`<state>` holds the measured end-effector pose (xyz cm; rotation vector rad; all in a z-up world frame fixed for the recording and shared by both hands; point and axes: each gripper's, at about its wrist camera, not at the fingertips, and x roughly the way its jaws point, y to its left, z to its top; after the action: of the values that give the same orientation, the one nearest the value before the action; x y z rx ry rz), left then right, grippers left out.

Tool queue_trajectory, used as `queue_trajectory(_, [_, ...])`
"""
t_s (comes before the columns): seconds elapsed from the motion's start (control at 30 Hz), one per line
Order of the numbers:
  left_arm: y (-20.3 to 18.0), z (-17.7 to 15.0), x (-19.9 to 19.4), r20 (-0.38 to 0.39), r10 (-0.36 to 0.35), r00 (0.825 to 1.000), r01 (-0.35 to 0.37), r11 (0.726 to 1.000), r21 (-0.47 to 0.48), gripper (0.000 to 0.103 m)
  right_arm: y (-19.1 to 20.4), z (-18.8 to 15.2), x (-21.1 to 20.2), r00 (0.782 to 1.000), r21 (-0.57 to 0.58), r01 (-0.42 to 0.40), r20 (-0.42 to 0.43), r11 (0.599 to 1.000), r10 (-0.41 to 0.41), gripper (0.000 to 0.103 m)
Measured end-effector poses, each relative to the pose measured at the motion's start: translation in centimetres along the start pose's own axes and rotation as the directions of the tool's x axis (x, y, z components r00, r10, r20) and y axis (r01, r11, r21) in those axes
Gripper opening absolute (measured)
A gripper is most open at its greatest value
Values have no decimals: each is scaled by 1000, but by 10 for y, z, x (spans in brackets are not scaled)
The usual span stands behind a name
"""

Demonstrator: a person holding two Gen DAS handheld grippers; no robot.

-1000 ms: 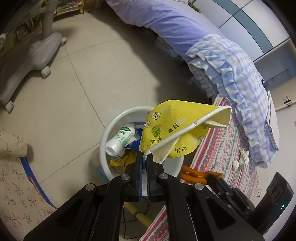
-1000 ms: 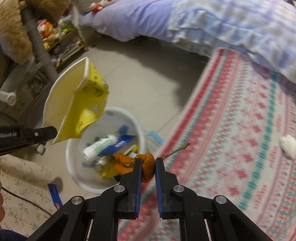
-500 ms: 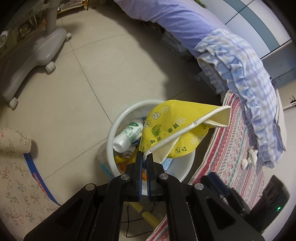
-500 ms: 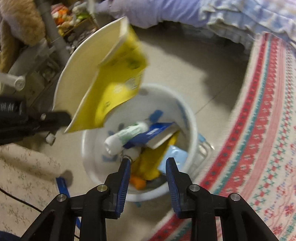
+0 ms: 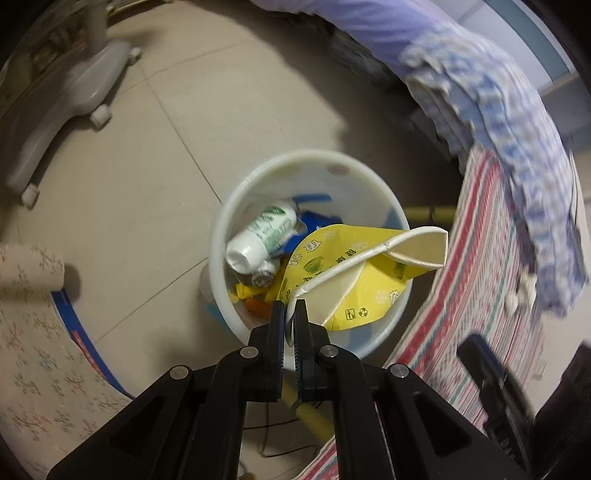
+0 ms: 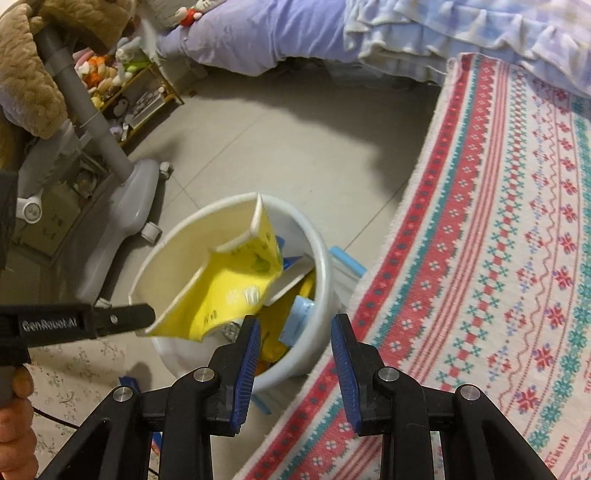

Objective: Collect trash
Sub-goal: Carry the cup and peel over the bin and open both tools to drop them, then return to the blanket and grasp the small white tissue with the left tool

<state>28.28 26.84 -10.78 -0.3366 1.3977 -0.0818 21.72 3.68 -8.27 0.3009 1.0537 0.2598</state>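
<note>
A white round bin [image 5: 255,177] [image 6: 314,229] stands on the tiled floor beside the rug. It holds a white bottle with green print [image 5: 262,236], blue and yellow packaging and an orange peel [image 5: 258,305]. My left gripper [image 5: 290,308] [image 6: 146,317] is shut on the edge of a crushed yellow paper bowl [image 5: 354,273] [image 6: 221,288], held over the bin's opening. My right gripper [image 6: 294,325] is open and empty, just above the bin's near rim.
A patterned red, teal and white rug [image 6: 498,240] lies right of the bin. A bed with a purple and blue checked cover [image 6: 388,33] is behind it. A grey wheeled chair base [image 6: 125,206] stands left of the bin. A floral mat [image 5: 33,350] lies at the near left.
My right gripper opened and dropped the orange peel into the bin, then drew back. My left gripper lowered the yellow bowl over the bin's opening.
</note>
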Motion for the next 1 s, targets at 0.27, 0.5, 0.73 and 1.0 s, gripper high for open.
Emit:
queue_trajectory(0.27, [8, 13, 9, 29, -35, 999, 37, 997, -67, 12, -12, -5, -12, 1000, 18, 3, 4, 1000, -4, 36])
queue_trajectory(0.5, [2, 19, 3, 92, 99, 991, -96, 995, -40, 60, -12, -8, -21, 1000, 18, -3, 15, 1000, 3, 36])
queue_trajectory(0.73, [-8, -5, -33, 119, 55, 991, -47, 997, -64, 60, -20, -11, -38, 1000, 17, -3, 29, 1000, 2, 36])
queue_trajectory(1.0, [-29, -90, -58, 75, -50, 996, 58, 992, -111, 60, -53, -16, -73, 998, 71, -6, 66, 997, 1, 41])
